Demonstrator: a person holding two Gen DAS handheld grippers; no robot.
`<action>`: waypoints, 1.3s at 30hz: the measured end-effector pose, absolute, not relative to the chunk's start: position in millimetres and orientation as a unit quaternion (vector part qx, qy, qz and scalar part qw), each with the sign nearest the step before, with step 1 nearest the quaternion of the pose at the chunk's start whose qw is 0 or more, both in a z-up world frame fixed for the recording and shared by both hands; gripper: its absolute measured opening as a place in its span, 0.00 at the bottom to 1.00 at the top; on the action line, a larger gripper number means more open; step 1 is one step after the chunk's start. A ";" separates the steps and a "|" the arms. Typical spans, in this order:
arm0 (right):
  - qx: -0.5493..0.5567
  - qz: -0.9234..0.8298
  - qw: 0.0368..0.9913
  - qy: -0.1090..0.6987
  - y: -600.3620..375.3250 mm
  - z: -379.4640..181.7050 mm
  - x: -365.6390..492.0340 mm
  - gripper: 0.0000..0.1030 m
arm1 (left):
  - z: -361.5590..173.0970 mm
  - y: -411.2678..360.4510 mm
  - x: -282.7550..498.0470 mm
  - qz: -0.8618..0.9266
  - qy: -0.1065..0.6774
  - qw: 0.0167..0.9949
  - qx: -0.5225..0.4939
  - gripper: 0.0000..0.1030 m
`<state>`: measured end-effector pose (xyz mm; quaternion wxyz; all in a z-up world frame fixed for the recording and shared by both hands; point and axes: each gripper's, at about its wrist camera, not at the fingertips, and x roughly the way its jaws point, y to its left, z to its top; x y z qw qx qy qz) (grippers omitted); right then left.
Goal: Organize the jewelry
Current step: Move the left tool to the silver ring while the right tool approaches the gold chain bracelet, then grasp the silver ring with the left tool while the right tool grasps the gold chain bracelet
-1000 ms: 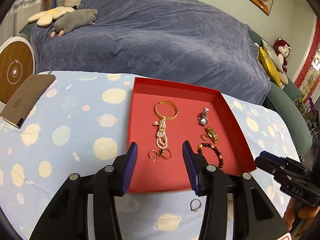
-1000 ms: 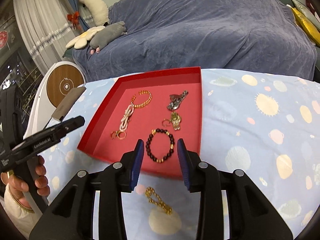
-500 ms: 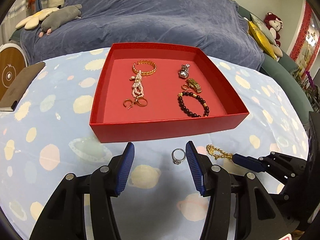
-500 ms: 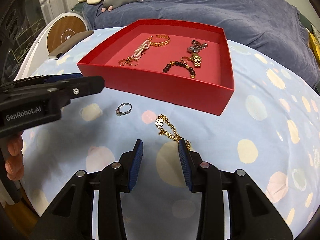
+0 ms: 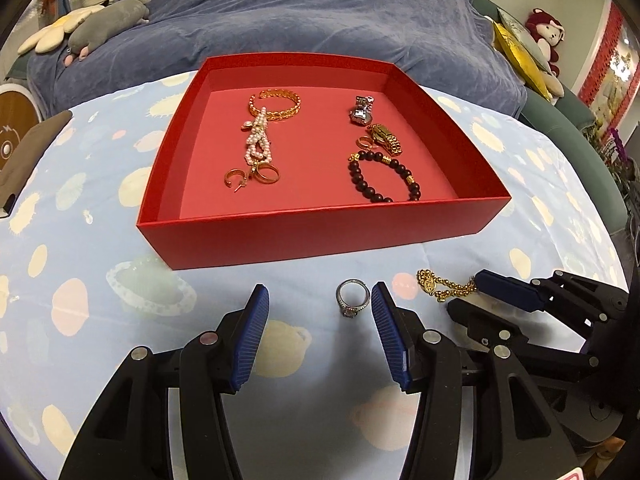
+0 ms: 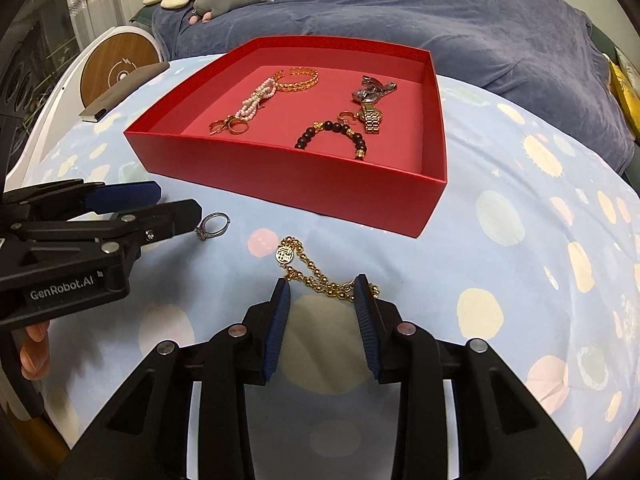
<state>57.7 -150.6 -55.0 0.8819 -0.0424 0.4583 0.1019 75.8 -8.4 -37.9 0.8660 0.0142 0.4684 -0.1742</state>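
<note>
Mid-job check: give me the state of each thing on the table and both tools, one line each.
Red box: open, no lid, jewelry inside.
Silver ring: on the cloth outside the box, by the left tool's right pad.
Gold chain: on the cloth outside the box, one end between the right tool's pads.
Left tool: open, nothing gripped.
Right tool: closing on the chain, pads not yet pressing.

Grey plush toy on blue-covered sofa
</note>
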 end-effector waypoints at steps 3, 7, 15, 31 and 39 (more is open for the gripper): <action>-0.041 0.096 0.882 0.459 -154.6 -54.8 59.4 0.18 | -41.7 -16.1 74.8 -0.180 0.468 0.865 0.026 0.50; -0.038 0.088 0.882 0.461 -159.9 -54.7 60.3 0.05 | -47.2 -25.0 75.5 -0.188 0.467 0.863 0.040 0.50; -0.016 0.090 0.879 0.467 -167.3 -51.9 59.2 0.00 | -51.5 -32.1 74.6 -0.177 0.454 0.871 0.067 0.17; 0.002 0.112 0.885 0.453 -167.6 -42.7 59.7 0.32 | -39.9 -25.3 71.3 -0.189 0.445 0.874 0.051 0.17; -0.028 0.101 0.882 0.459 -157.7 -56.6 68.0 0.30 | -38.7 -21.5 74.0 -0.186 0.451 0.872 0.039 0.17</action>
